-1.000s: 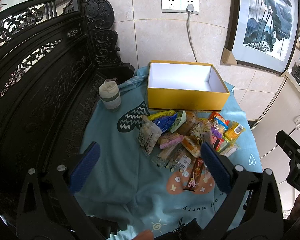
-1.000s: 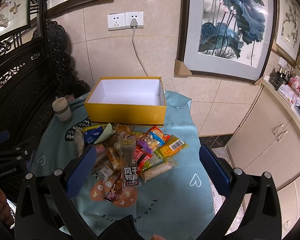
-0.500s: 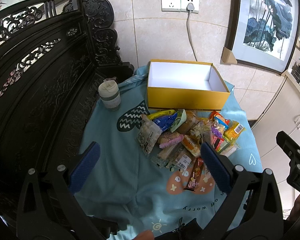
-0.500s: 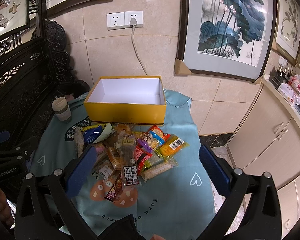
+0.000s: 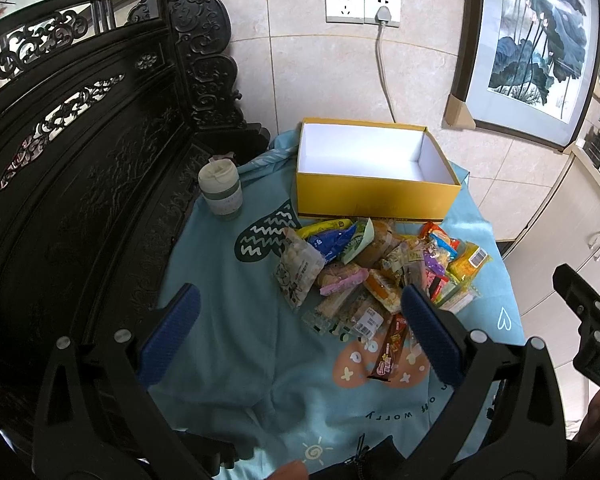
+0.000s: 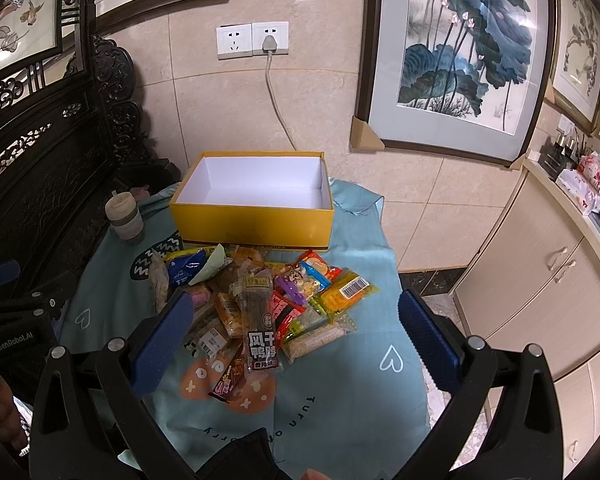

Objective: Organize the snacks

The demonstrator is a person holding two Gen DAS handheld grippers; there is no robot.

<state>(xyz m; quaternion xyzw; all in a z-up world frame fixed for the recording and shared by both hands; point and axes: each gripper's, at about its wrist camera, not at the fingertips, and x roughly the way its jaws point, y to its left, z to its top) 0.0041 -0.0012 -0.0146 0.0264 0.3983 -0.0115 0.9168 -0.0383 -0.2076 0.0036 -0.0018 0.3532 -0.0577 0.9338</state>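
Black hand-held gripper [image 5: 298,322] frames, ribbed blue fingertips [image 6: 162,338], silver screws [image 6: 477,343].

Beige tiled wall [image 6: 320,100]; carved dark bench [image 5: 80,160], possibly wooden; cream cabinets [image 6: 540,280].

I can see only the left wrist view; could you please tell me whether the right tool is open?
Observer: Yes, the right tool is open, with nothing between its fingers, and it is aimed at the snack pile.
Operator: Thank you. Is anything hidden behind my own right finger?
Observer: A long black packet with large white characters lies on top of the pile, its printed end toward us.
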